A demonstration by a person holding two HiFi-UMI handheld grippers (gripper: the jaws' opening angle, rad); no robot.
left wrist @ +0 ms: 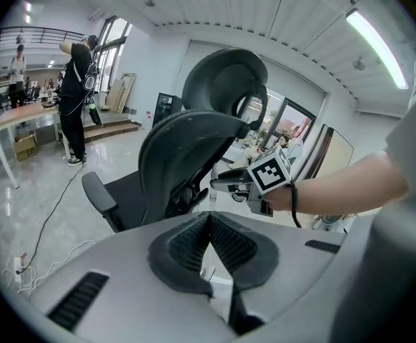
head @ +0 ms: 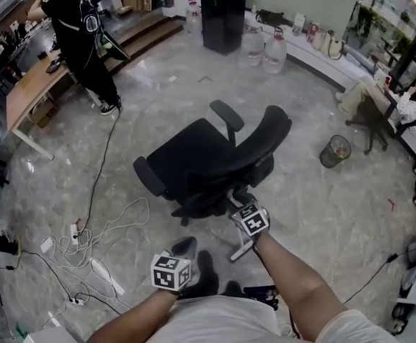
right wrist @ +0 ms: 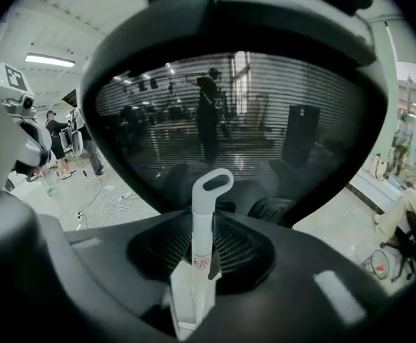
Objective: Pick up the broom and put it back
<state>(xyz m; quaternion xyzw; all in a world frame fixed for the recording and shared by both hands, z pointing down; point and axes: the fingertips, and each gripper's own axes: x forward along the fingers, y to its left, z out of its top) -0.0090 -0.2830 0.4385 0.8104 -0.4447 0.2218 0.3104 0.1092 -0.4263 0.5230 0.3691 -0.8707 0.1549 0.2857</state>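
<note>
My right gripper is shut on the broom's white handle, which stands upright between the pads with its loop end above them. In the head view a short piece of the handle shows below the right gripper; the broom's head is hidden. My left gripper is shut with nothing between its pads, and sits low and left in the head view. Both grippers point at the back of a black office chair, which fills the right gripper view. The left gripper view shows the right gripper beside the chair.
White cables and power strips lie on the floor at the left. A person stands by a wooden desk. A waste bin, water bottles, a black cabinet and a seated person lie beyond.
</note>
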